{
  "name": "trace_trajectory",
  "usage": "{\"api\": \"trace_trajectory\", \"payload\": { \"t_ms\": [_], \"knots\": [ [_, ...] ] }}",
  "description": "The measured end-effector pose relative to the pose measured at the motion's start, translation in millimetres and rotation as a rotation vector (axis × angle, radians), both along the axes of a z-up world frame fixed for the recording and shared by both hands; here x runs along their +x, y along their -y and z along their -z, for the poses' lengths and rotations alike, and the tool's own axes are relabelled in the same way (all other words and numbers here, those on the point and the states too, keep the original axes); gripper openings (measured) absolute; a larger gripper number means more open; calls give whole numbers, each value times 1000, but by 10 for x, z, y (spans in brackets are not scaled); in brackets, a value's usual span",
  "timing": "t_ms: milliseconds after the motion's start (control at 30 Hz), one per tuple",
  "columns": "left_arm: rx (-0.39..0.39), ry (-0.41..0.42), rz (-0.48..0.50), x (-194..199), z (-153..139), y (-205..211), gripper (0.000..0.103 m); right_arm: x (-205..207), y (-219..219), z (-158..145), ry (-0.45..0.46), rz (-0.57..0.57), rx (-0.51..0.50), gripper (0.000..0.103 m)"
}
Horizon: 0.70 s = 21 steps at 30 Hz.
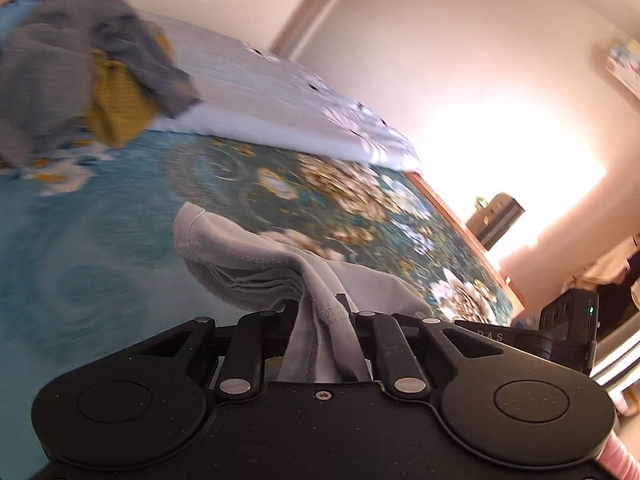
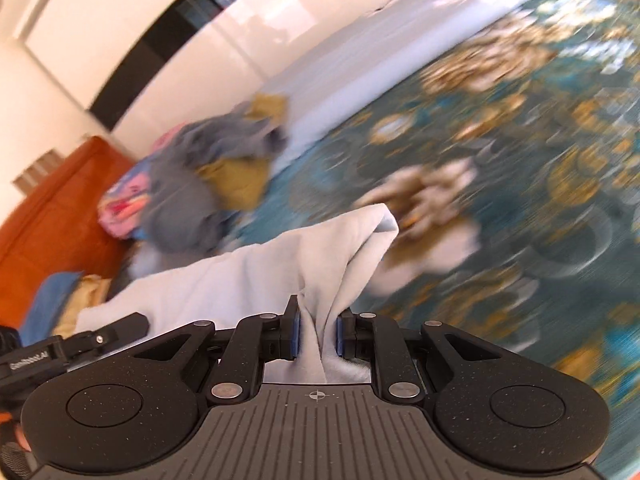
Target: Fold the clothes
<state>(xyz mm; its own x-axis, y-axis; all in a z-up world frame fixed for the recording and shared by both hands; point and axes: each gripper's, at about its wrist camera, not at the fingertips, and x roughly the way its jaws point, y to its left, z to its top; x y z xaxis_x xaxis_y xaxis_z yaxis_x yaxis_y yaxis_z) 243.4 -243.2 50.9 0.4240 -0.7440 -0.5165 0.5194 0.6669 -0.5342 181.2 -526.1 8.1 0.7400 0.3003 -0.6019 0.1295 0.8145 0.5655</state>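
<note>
a pale grey garment [image 1: 256, 268] is held off the patterned teal bedspread [image 1: 100, 232], pinched at two places. in the left wrist view a hemmed, stitched edge is bunched between the fingers of the left gripper [image 1: 320, 316], whose jaws are closed tight on the cloth; the rest of the fabric trails forward in loose folds and appears to rest on the bed. in the right wrist view the same garment [image 2: 240, 276] is gathered into a narrow pleat between the blue pads [image 2: 295, 336] of the right gripper [image 2: 318, 334], the jaws clamped on it, with a peak of cloth rising ahead and a broad panel spreading to the left.

the fabric is judged light, thin and very limp: it drapes, creases and sags under its own weight, so no shape will be kept unless it is stretched between two holds. it is probably a knit jersey, though motion blur leaves the weave unclear. slipping is thought unlikely while several layers are pinched. the best holds are taken to be seams, hems and corners, where the stitching gives the pads something firm.

further off, an unfolded pile of grey and mustard clothes [image 1: 80, 76] lies on the bed, well apart from the held garment, beside a white sheet [image 1: 280, 96]. an orange headboard [image 2: 60, 200] is seen behind the pile in the right wrist view.
</note>
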Motion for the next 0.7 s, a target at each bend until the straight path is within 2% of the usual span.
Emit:
{"api": "trace_trajectory", "payload": {
  "t_ms": [167, 367, 500, 700],
  "knots": [
    [-42, -16, 139, 266, 83, 978, 12, 94, 798, -153, -41, 76, -152, 13],
    [-109, 9, 265, 544, 154, 2147, 13, 295, 1721, -407, -77, 112, -394, 13],
    [-147, 18, 307, 651, 229, 2814, 13, 474, 2320, -471, -105, 146, -496, 13],
    [-188, 61, 295, 658, 533, 3610, 14, 782, 3015, -434, -134, 186, -659, 13]
  ]
}}
